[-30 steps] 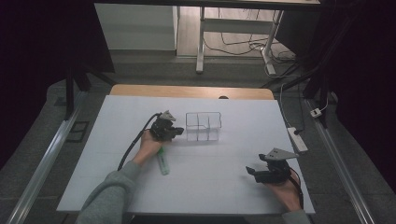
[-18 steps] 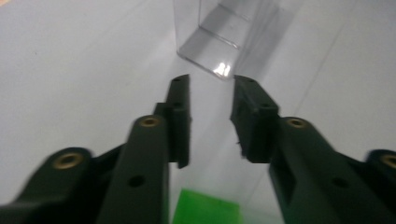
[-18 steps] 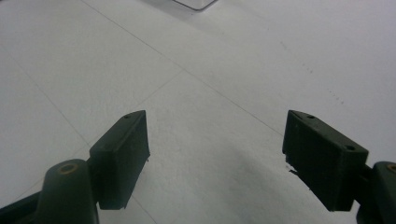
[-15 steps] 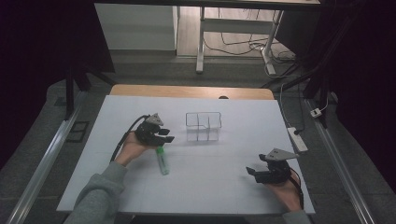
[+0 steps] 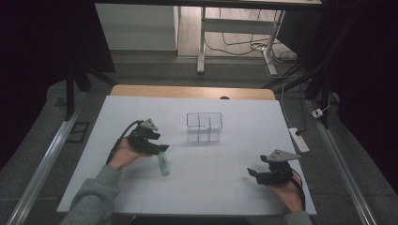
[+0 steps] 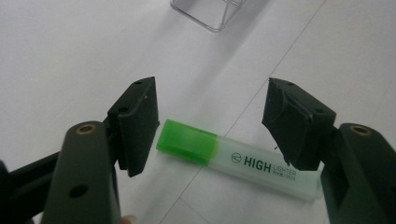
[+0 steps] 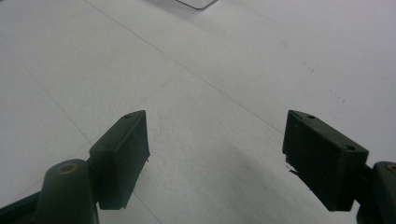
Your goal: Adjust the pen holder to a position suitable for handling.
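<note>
A green highlighter (image 6: 238, 161) lies flat on the white table, its green cap (image 6: 187, 141) toward my left jaw. My left gripper (image 6: 210, 126) is open, its jaws standing on either side of the pen and just above it, without touching. From above, the highlighter (image 5: 163, 163) lies just right of the left gripper (image 5: 157, 146). A clear, empty divided organizer (image 5: 203, 127) stands at the table's middle back. Near the front right, my right gripper (image 5: 253, 173) is open over bare table (image 7: 205, 116), holding nothing.
The white table top (image 5: 234, 154) ends in a wooden strip at the back. A power strip (image 5: 300, 139) lies off the right edge. Metal rails run along both sides of the table.
My left gripper has drawn back from beside the organizer toward the front left and now stands over the highlighter. The highlighter and the right gripper have stayed put.
</note>
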